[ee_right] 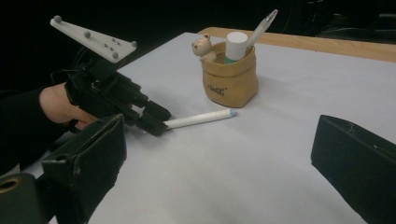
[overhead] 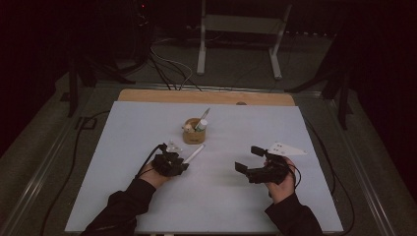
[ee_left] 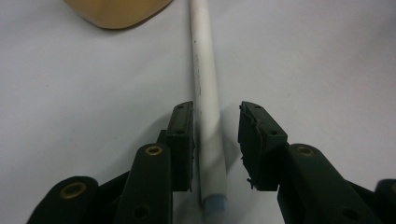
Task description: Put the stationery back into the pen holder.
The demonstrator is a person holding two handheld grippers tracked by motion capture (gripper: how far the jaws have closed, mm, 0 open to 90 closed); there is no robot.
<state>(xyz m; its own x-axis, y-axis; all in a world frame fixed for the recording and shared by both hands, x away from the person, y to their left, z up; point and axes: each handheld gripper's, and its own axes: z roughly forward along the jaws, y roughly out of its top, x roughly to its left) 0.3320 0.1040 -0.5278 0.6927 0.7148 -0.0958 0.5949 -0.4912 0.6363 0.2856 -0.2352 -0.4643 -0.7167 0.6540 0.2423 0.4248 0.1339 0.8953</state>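
A white pen (overhead: 194, 153) lies on the pale table sheet (overhead: 147, 196), just in front of a small tan pouch (overhead: 193, 135). My left gripper (overhead: 185, 165) is down at the pen's near end. In the left gripper view the pen (ee_left: 205, 93) runs between the two jaws: the left pad (ee_left: 182, 140) is against it, and the right pad (ee_left: 254, 140) stands off with a gap, so my left gripper (ee_left: 216, 112) is open. My right gripper (overhead: 247, 158) hovers to the right, jaws wide apart with nothing between them. Its own view shows the left gripper (ee_right: 156, 123) at the pen (ee_right: 201, 118).
The pouch (ee_right: 229, 81) holds a little bear figure (ee_right: 203, 46), a white-capped tube (ee_right: 236, 44) and another pen (ee_right: 262, 27). A wooden strip (overhead: 206, 96) borders the sheet at the back. Cables and a metal stand (overhead: 241, 29) sit on the floor beyond.
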